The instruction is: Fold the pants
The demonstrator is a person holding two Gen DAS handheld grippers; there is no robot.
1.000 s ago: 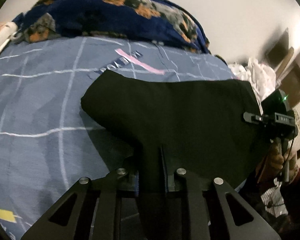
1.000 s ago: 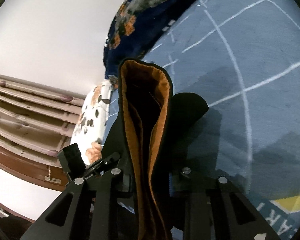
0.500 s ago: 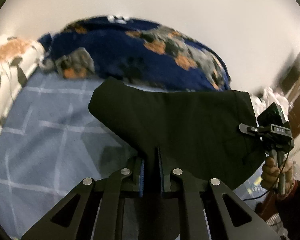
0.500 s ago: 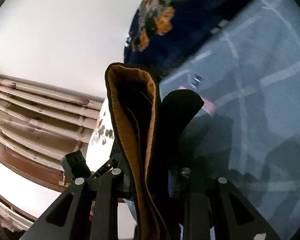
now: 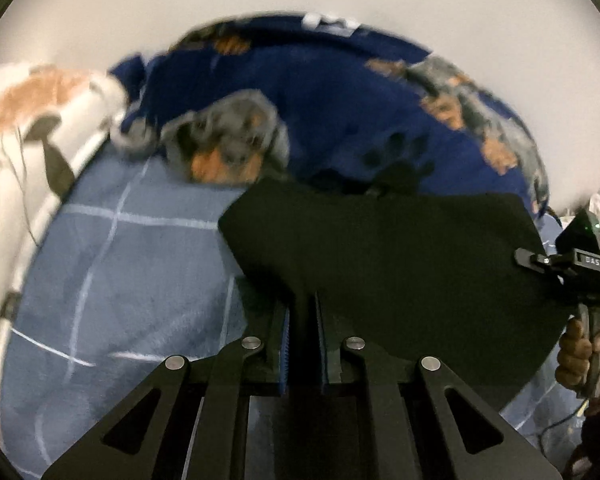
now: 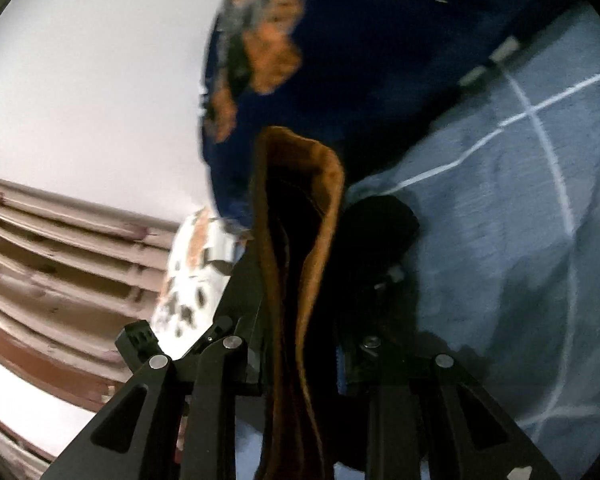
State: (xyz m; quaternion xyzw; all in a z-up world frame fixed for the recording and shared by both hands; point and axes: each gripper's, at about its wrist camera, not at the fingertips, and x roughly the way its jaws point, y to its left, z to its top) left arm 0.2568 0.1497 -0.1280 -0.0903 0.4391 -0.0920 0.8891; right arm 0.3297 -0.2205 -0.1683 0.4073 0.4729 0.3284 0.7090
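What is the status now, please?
Both grippers, left and right, clamped on black pants, left jaws opening. Pants held above bed sheet. Blue blanket close ahead.

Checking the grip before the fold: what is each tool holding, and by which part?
Both hold the black pants. The left tool pinches a black fabric edge; the right tool clamps the bunched brown-lined edge.

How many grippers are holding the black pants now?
2. The left gripper pinches the pants at their near edge; the right gripper clamps the orange-lined end.
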